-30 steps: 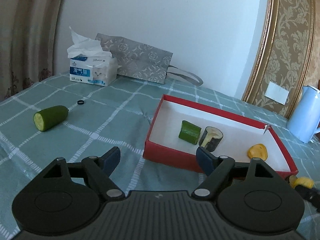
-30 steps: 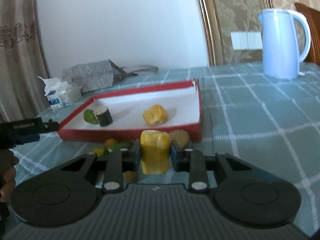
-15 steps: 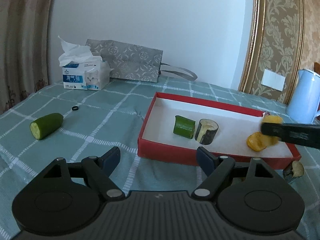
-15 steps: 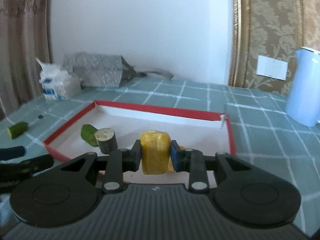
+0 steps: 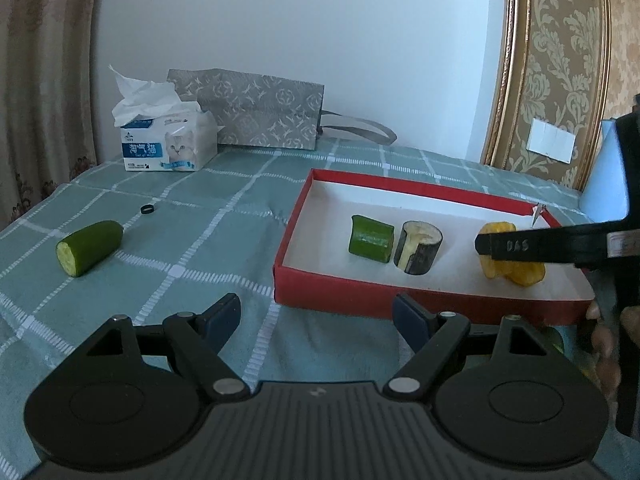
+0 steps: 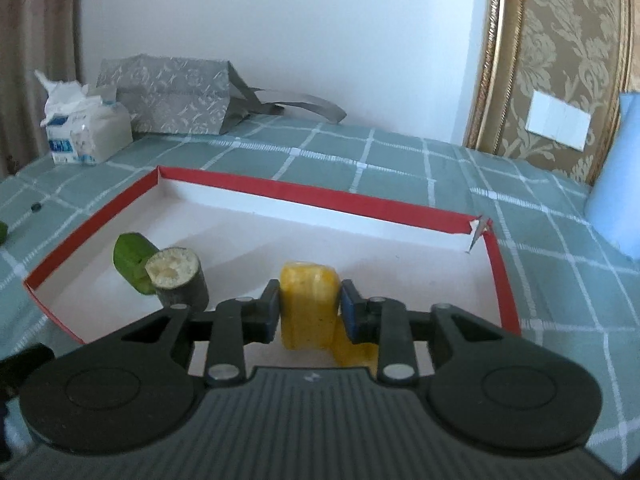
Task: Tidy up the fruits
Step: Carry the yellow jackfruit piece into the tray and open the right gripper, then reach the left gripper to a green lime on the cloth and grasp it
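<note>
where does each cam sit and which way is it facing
Left wrist: on the left gripper, facing the red box from its near left; own open fingers and a hand show.
Right wrist: on the right gripper, over the box, fingers opening around a yellow piece.
Shared: box, tissue box, bag.

My left gripper (image 5: 316, 316) is matte black plastic with a ribbed top, 2 round discs, silver rivets and dark blue pads (image 5: 222, 316). My right gripper (image 6: 309, 312) is built the same; its finger reads "DAS" in the left view.
</note>
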### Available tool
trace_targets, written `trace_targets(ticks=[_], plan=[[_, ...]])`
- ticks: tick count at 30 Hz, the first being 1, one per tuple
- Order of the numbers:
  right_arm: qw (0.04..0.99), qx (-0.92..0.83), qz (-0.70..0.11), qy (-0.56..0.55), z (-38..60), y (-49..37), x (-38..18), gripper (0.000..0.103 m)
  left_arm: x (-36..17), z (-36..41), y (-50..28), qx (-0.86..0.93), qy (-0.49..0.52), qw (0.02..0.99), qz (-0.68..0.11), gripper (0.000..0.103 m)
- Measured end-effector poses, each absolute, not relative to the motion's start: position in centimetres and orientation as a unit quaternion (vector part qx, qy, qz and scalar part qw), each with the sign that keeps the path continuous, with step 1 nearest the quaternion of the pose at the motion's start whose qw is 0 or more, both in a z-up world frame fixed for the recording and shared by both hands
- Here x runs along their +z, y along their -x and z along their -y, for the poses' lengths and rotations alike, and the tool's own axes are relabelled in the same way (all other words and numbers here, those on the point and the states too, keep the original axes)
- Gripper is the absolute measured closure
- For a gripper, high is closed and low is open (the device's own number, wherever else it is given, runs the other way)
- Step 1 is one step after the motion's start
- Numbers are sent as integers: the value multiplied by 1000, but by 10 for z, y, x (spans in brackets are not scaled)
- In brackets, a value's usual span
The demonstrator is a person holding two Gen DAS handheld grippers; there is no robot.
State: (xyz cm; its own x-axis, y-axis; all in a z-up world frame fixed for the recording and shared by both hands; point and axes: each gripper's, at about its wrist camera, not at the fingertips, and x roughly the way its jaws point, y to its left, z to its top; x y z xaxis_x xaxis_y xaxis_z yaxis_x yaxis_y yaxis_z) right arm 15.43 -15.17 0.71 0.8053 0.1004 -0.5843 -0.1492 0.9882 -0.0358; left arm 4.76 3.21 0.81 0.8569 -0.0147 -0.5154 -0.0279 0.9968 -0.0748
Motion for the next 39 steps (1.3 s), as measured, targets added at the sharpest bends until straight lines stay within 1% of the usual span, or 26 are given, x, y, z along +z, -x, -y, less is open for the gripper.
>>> trace_targets(ticks=[1, 2, 3, 4, 5, 9, 11, 14, 17, 23, 27, 33, 39], plan=[[951, 65, -301, 37, 153, -151, 10, 58, 8, -32, -48, 4, 40, 962, -268, 20], [953, 59, -296, 37, 155, -147, 12, 46, 7, -32, -48, 4, 39, 962, -269, 20], [955, 53, -290, 37, 158, -143, 14, 38, 7, -32, -48, 5, 38, 962, -270, 20], [958, 47, -282, 35, 162, -135, 17, 27, 7, -32, -48, 5, 38, 962, -270, 20], [961, 42, -270, 29, 167, -126, 21, 22, 7, -32, -49, 5, 37, 962, -271, 20], [970, 41, -238, -8, 194, -87, 34, 13, 6, -31, -49, 5, 33, 961, -273, 20], [976, 35, -214, -36, 211, -63, 38, 0, 5, -29, -49, 6, 28, 961, -275, 20], [982, 18, -169, -83, 237, -27, 37, 0, 5, -27, -48, 6, 20, 962, -273, 20], [983, -4, -152, -107, 254, -7, 28, 0, 5, -24, -46, 8, 16, 963, -270, 20], [974, -16, -170, -149, 273, 3, 16, 0, 6, -24, -35, 1, 19, 964, -263, 20], [972, -15, -186, -145, 272, 7, 9, 0, 7, -20, -30, -16, 15, 965, -261, 20], [972, -21, -185, -142, 270, 9, 8, 0, 7, 1, -17, -60, -5, 967, -248, 19], [972, -26, -186, -140, 269, 7, 8, 0, 3, 26, -10, -80, -28, 964, -254, 18]])
